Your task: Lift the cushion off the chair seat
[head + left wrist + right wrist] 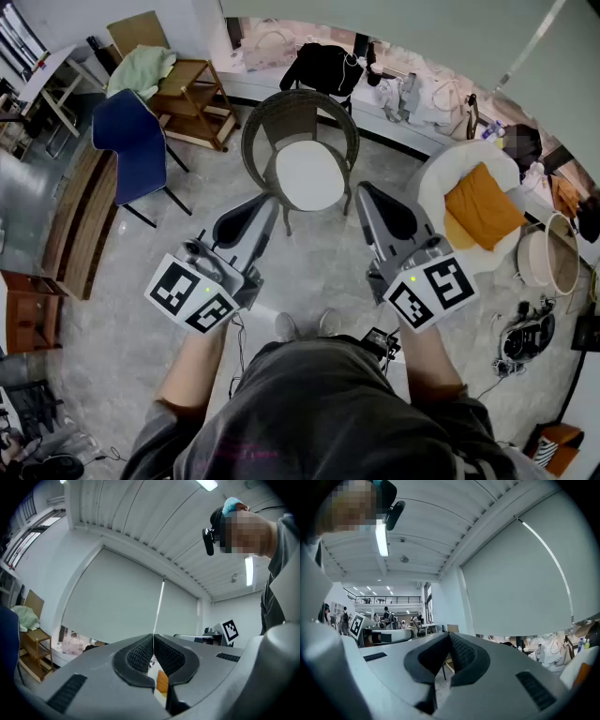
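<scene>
Looking down from the head view, the white round cushion (pixel 309 175) was lying flat on the seat of the wicker chair (pixel 298 108), untouched and not lifted at all. The chair stood on the grey floor (pixel 309 272) straight ahead of the person, and both tools were held level and pointed toward it, one on either side, with neither one touching the chair or the cushion. The left tool (pixel 266 202) had its jaws pressed together with nothing pinched; its own view showed the ribbed pads meeting at the tips. Same deal with the right tool (pixel 364 191): jaws pressed together, nothing between them. Off to the left sat a blue chair (pixel 131 145), and behind it a wooden cart (pixel 192 98) with a green cloth (pixel 141 67) draped on top. Over on the right, well apart from the wicker chair, was a white armchair (pixel 436 178) with an orange pillow (pixel 483 204) on it.
</scene>
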### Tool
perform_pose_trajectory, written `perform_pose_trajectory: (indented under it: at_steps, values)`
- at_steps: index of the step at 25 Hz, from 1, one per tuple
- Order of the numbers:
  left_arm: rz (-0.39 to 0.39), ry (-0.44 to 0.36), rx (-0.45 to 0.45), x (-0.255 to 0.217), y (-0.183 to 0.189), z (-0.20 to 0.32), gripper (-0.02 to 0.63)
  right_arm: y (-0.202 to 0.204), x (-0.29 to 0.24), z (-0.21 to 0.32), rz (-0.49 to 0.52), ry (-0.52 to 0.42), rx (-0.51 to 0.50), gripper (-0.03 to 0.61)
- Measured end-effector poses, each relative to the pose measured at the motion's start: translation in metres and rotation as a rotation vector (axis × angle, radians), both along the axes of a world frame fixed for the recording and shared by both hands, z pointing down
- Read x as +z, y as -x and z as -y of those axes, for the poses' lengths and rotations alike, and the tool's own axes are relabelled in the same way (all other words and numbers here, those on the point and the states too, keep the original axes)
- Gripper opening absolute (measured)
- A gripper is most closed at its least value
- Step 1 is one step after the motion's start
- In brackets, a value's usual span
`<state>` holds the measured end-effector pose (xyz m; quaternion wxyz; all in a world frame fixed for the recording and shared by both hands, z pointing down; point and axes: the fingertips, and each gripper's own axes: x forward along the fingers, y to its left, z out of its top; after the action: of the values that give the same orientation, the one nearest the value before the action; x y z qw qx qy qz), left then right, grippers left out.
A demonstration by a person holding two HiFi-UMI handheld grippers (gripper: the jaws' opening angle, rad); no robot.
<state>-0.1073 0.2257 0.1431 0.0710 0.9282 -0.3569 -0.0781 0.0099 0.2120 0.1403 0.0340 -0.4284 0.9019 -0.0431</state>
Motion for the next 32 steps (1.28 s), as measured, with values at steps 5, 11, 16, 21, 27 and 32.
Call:
perform_pose_trajectory:
  at_steps: [5,11,16,21,27,32]
  values:
    - [0.004,0.006,-0.004,-0.003,-0.004,0.006,0.014,-0.004,-0.002,0.005,0.002,0.004,0.001,0.012]
    - [0.011,0.007,-0.019,-0.001,-0.011,0.005,0.014,-0.019,-0.001,0.007,0.026,0.009,0.017,0.012]
    - [0.018,-0.004,-0.036,-0.003,-0.025,-0.003,0.014,-0.034,-0.002,-0.001,0.031,0.004,0.002,0.012]
    - [0.024,-0.018,-0.052,-0.008,-0.048,-0.012,0.014,-0.058,-0.005,-0.009,0.037,0.000,-0.017,0.012]
    - [0.027,-0.024,-0.069,-0.007,-0.068,-0.020,0.014,-0.083,-0.002,-0.017,0.050,-0.005,-0.026,0.012]
    - [0.032,-0.031,-0.068,-0.007,-0.079,-0.014,0.014,-0.095,-0.002,-0.013,0.053,-0.010,-0.027,0.012]
